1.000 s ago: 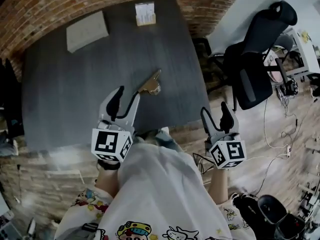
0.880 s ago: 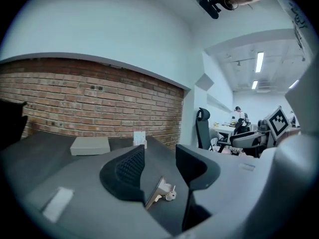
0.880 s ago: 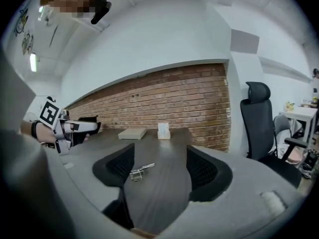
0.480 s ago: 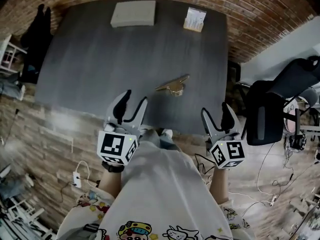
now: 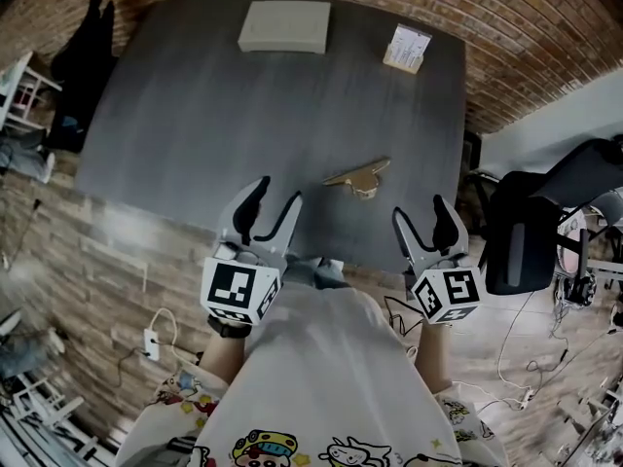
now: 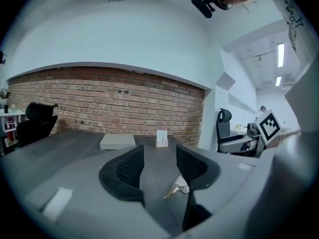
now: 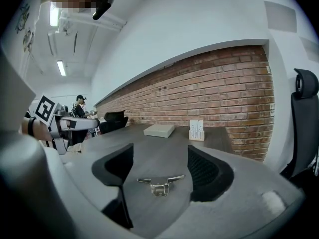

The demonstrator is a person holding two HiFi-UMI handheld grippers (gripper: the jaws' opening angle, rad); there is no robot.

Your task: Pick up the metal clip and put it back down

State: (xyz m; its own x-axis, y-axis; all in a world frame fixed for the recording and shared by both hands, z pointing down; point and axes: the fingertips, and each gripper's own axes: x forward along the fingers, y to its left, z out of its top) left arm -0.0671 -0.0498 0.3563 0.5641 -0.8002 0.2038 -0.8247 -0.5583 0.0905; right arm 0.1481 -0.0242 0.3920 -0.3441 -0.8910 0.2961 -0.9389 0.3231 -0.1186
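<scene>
Brass-toned winged metal clip [image 5: 357,176], matte grey table [image 5: 195,125]

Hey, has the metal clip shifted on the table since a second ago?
No. The metal clip keeps its place relative to the card holder and flat box; only the head view turned.

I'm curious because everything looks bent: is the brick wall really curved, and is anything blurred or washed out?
Likely just the lens. Head view: the table edges bow outward, though the metal clip looks sharp. Left gripper view: the brick wall arches and the ceiling lights glare white. Right gripper view: dark round border, wall slanting, clip crisp.
</scene>
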